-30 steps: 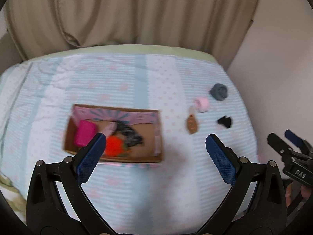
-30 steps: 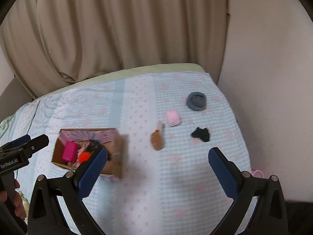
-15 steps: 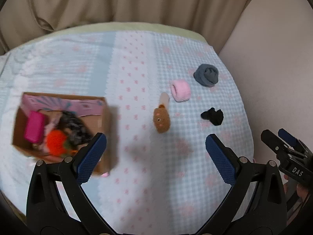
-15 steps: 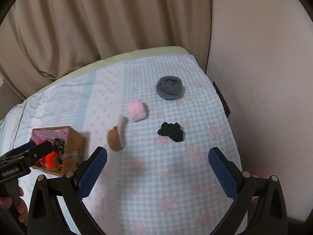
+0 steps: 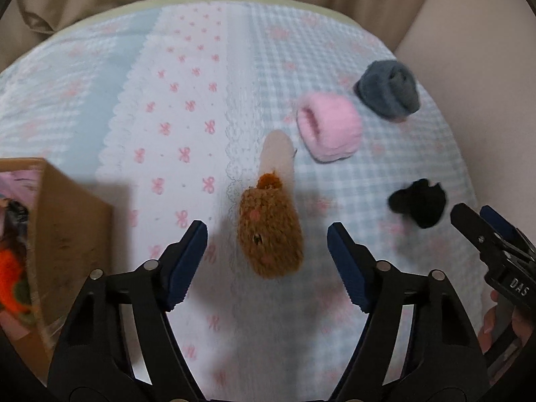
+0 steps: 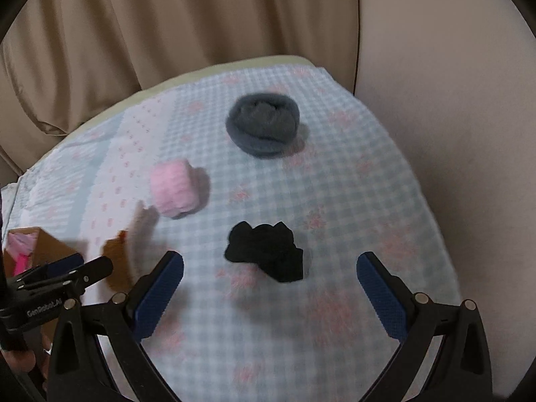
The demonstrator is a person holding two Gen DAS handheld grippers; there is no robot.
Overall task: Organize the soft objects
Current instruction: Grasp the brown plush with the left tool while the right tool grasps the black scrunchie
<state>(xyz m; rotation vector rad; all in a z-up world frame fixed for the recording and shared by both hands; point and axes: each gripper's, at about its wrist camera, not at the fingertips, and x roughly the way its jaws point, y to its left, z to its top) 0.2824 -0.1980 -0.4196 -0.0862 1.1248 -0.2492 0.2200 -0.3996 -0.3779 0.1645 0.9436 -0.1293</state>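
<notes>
Fuzzy brown plush sock [image 5: 269, 231]; rolled pink fleece [image 5: 330, 130]; crumpled black sock [image 6: 266, 251].

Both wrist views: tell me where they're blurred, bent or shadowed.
Left wrist view: motion blur smears the cardboard box and bedspread; the brown plush sock is soft-edged, the fisheye bows the bed's far edge. Right wrist view: the pink rolled sock is streaked, the black sock sharper; the grey rolled sock casts a soft shadow to its right; dark corners ring both views.
</notes>
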